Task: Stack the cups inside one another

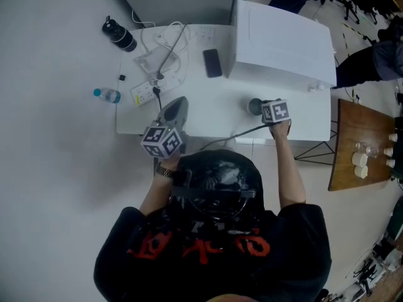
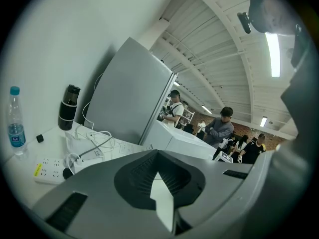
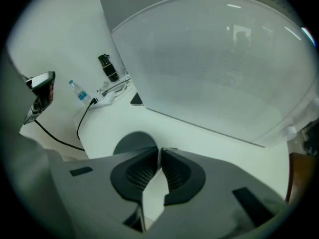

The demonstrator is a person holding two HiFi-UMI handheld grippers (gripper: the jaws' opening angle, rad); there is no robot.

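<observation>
Head view showed a white rectangular surface from above, a person in a black top standing at its 6 o'clock edge. A dark grey round cup sat on the surface near that edge, toward 3 o'clock, just at 9 o'clock of the marker cube on the right claw. A large white box filled the surface at 1 o'clock, with a black phone just beside it at 12 o'clock. A white power strip, a clear water bottle and a black flask lay out toward 10 o'clock.

Right gripper view showed that claw drawn almost together, only a hairline slit left between its tips, with nothing seen between the pads. The cup appeared as a grey disc directly behind the tips, at their 10 o'clock; whether they touched its rim could not be told.

Left gripper view showed the left claw closed tip to tip and holding nothing, hovering over the surface's 7 o'clock corner, well apart from the cup.
</observation>
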